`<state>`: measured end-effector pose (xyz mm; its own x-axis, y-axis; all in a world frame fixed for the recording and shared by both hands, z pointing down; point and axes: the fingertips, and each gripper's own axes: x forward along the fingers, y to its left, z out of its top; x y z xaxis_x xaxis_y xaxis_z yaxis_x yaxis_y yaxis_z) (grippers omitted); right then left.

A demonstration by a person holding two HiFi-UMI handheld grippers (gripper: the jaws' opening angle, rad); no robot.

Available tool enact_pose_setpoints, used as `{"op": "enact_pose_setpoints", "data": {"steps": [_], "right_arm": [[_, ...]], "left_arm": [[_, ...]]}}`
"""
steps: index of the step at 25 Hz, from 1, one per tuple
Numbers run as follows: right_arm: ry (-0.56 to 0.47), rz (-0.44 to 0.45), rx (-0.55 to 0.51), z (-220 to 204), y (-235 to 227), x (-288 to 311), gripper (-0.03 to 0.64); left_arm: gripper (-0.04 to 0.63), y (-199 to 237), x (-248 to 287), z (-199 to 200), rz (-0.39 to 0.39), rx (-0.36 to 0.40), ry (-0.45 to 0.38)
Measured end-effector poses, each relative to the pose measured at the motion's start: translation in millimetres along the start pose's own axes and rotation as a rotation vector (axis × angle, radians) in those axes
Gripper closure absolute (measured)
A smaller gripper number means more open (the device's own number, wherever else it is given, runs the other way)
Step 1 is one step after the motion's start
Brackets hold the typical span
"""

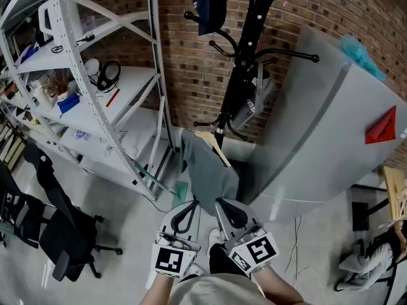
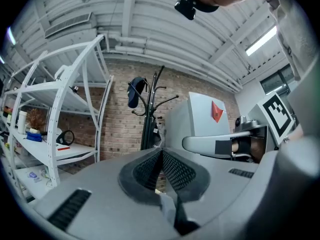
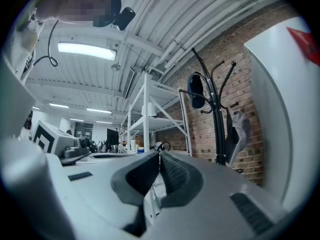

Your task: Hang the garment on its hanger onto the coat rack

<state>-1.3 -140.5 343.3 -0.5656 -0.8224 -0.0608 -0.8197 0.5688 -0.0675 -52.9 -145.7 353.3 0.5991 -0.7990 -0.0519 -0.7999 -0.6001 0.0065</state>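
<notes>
My left gripper (image 1: 191,205) and right gripper (image 1: 221,205) both have their jaws pressed together with nothing between them, and I hold them near my body. The grey garment (image 1: 210,173) hangs on its wooden hanger (image 1: 215,147) from a low hook of the coat rack (image 1: 245,56), near the brick wall (image 1: 191,62). It looks light, soft and limp, so I judge the stiff hanger, close to its hook, the place to take hold. Its long axis runs straight down from the hanger, hem toward the floor.
</notes>
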Motion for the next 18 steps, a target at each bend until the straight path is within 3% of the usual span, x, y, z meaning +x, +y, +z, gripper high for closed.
{"op": "enact_pose_setpoints", "data": {"steps": [18], "right_arm": [[0.041,0.017,0.013,-17,30,-6,0.595]], "left_arm": [[0.594,2,-31,-12,0.017,-0.001,0.029]]}}
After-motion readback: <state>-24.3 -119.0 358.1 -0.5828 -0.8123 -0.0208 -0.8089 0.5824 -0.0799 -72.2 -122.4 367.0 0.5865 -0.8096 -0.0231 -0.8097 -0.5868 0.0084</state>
